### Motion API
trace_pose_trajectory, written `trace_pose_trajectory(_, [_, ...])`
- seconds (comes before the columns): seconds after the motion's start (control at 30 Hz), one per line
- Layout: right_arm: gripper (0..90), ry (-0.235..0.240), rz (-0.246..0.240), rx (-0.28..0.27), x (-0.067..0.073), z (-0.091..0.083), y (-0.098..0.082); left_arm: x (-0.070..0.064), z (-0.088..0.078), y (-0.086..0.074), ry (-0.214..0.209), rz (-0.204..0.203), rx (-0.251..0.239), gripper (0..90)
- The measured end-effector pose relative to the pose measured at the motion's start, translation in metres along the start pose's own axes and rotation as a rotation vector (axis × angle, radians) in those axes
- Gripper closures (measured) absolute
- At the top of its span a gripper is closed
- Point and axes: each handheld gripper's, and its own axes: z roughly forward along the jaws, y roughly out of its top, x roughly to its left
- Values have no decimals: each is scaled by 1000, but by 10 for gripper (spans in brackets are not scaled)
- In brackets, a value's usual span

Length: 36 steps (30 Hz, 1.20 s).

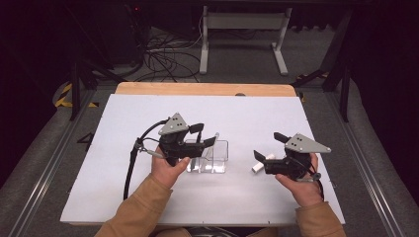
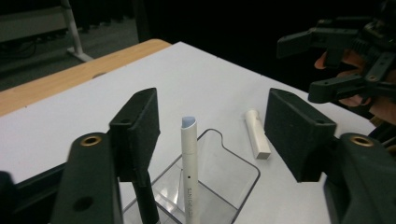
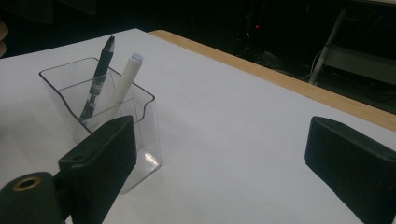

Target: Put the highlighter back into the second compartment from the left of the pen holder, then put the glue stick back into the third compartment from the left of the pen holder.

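Note:
A clear plastic pen holder (image 1: 220, 158) stands in the middle of the white table top (image 1: 148, 197). In it lean a white pen (image 2: 189, 158) and a black pen (image 3: 100, 70). My left gripper (image 1: 205, 134) is open just above the holder, and in the left gripper view its jaws stand either side of the white pen's tip without touching it. A short white cap (image 1: 259, 165) lies on the table to the right of the holder. My right gripper (image 1: 268, 145) hovers by that cap, open, and nothing sits between its jaws in the right gripper view.
The table's wooden far edge (image 1: 207, 89) runs behind the white sheet. Beyond it on the floor are tangled cables (image 1: 168, 59) and a white stand's legs (image 1: 242, 44). Metal rails flank the table on both sides.

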Motion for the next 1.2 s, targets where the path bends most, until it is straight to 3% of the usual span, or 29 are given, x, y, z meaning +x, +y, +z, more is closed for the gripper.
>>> trace_pose_trajectory(0.23, [94, -5, -5, -5, 1, -1, 1, 3, -20, 6, 17, 17, -34, 268])
trace_pose_trajectory(0.6, [94, -5, -9, -8, 1, -2, 2, 0, -32, 9, 38, 42, -50, 219])
trace_pose_trajectory(0.9, [111, 13, 17, 0, -2, -4, 3, 10, -48, 5, 51, 54, -71, 165])
trace_pose_trajectory(1.2, [144, -14, 18, 9, -5, -9, 6, 17, -66, -10, 125, 70, -55, 127])
